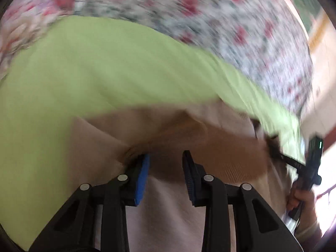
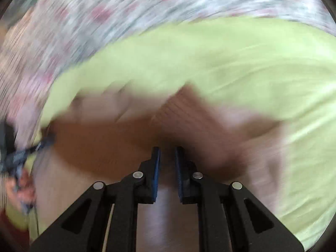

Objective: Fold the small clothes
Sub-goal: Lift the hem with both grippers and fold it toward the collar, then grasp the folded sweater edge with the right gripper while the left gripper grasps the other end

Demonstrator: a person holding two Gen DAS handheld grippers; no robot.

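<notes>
left gripper [image 1: 166, 157]: jaws spread, nothing pinched, we see beige garment [image 1: 168, 214] under them | right gripper [image 2: 168, 153]: narrow gap, pads blurred, we cannot tell if cloth is pinched | garment: lower centre both views, on green cloth [image 1: 63, 73] | floral cloth [image 1: 231, 31] upper frame | heavy blur

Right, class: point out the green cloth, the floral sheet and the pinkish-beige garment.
green cloth [image 1: 84, 73], left wrist view, flat middle.
floral sheet [image 1: 210, 21], left wrist view, printed part beyond the green.
pinkish-beige garment [image 2: 100, 147], right wrist view, shaded fold.

Beige garment [image 1: 168, 126] close before both tongs
</notes>
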